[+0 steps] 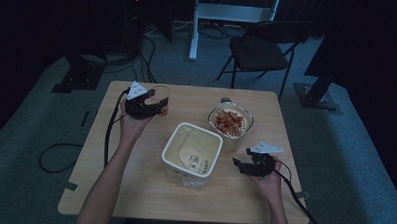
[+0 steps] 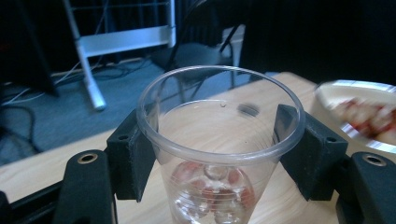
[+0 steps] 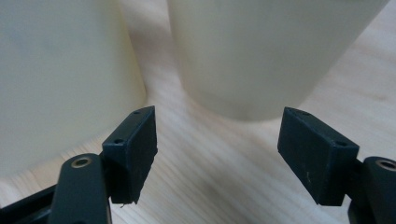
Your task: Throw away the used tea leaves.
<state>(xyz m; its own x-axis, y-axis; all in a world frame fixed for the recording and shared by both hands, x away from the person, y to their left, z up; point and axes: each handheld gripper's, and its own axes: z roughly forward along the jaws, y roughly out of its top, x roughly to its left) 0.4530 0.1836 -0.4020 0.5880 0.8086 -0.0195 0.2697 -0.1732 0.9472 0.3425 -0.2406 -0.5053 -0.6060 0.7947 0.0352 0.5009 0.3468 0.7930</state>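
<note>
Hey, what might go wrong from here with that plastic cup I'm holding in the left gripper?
1. The clear plastic cup is thin, and the left gripper presses it from both sides, so squeezing harder may buckle it.
2. The cup holds red pieces at its bottom; tilting it could spill them onto the table.
3. The right gripper sits open very close to the two cream containers, so a forward move may bump them.
</note>
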